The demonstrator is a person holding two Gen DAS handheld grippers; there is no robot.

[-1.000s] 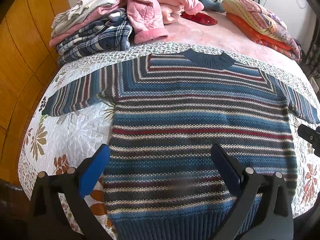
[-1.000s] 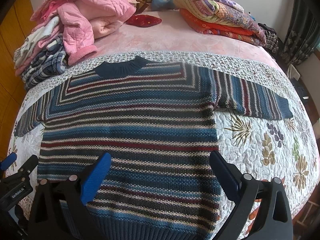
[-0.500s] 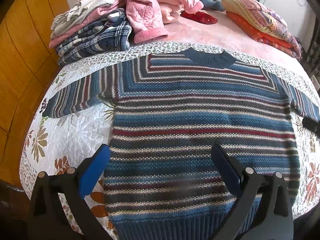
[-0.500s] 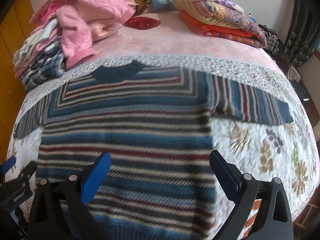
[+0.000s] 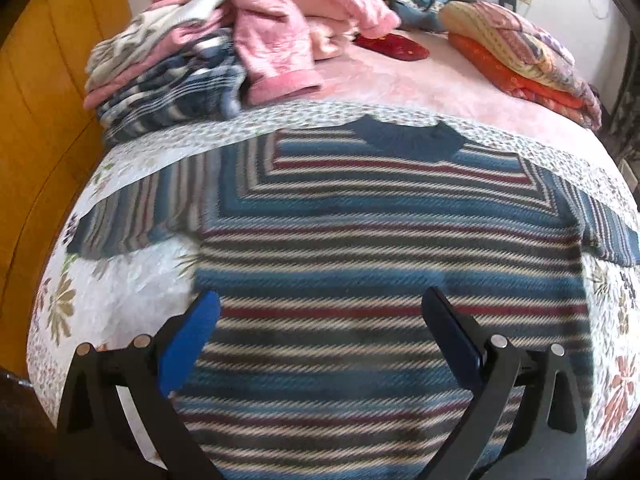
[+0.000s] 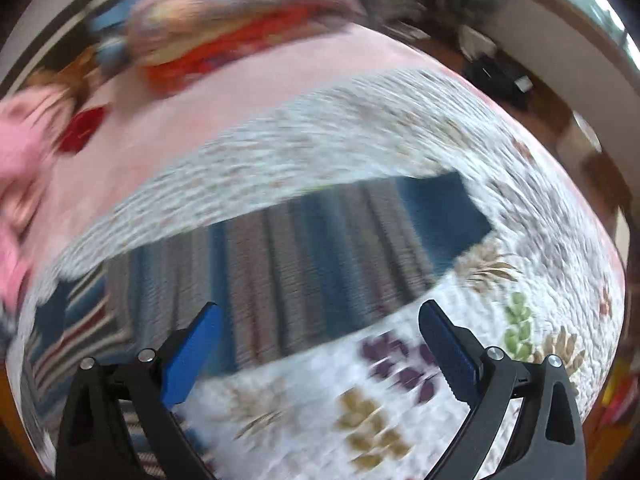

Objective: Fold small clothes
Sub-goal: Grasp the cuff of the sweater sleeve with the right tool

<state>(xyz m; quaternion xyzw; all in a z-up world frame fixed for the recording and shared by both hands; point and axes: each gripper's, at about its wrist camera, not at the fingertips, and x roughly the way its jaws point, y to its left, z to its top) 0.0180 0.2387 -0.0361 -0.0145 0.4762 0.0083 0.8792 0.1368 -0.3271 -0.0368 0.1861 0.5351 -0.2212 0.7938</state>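
A striped knit sweater (image 5: 384, 264) in blue, grey, cream and red lies flat on the floral quilt, collar away from me, both sleeves spread out sideways. My left gripper (image 5: 320, 316) hovers open above the sweater's lower body, nothing between its blue pads. In the blurred right wrist view, the sweater's right sleeve (image 6: 328, 256) runs across the quilt with its dark blue cuff (image 6: 444, 216) to the right. My right gripper (image 6: 320, 330) is open just in front of that sleeve, holding nothing.
A heap of pink, plaid and white clothes (image 5: 224, 48) sits at the back left of the bed. Folded orange and patterned blankets (image 5: 524, 60) lie at the back right, a red item (image 5: 392, 46) between them. A wooden wall (image 5: 44, 120) borders the bed's left side.
My right gripper has swung quickly to the right, from over the sweater's body to its right sleeve. My left gripper has moved slightly forward over the sweater. Both stay open.
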